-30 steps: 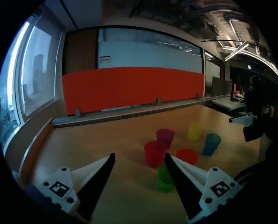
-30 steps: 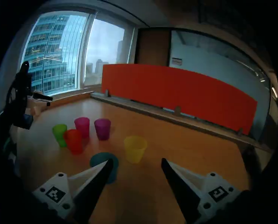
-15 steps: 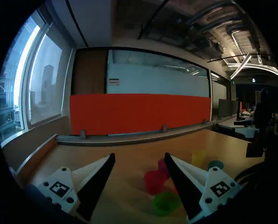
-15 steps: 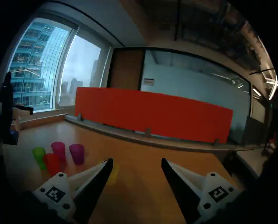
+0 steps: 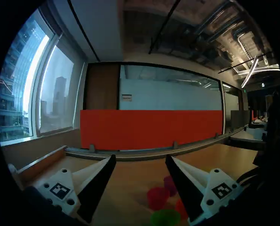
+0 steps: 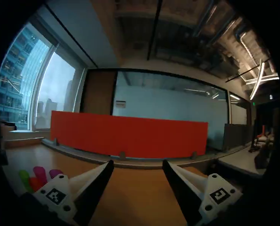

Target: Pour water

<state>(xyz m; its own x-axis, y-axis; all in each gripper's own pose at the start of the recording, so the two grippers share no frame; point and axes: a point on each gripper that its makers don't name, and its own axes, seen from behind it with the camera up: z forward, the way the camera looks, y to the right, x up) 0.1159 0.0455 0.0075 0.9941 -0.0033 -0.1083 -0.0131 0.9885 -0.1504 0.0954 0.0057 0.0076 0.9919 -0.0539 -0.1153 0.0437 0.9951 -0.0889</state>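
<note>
1. left gripper [image 5: 140, 157]: 2 fingers [image 5: 98, 182], wedge-shaped, tapering to pointed tips; inner faces blk, outer bodies wht.
2. Ea. finger base carries a square blk-&-wht marker [image 5: 60, 191] w/ small dark round holes [image 5: 71, 202] set around it.
3. Dark cable [image 5: 246, 174] curves at the far right, just beside the right finger base.
4. right gripper [image 6: 137, 162]: same build, 2 wht wedge fingers [image 6: 93, 188] w/ blk inner faces, pointed tips.
5. Its bases also bear a square blk-&-wht marker [image 6: 56, 196] ea., w/ small dark holes [image 6: 66, 208] around.
</note>
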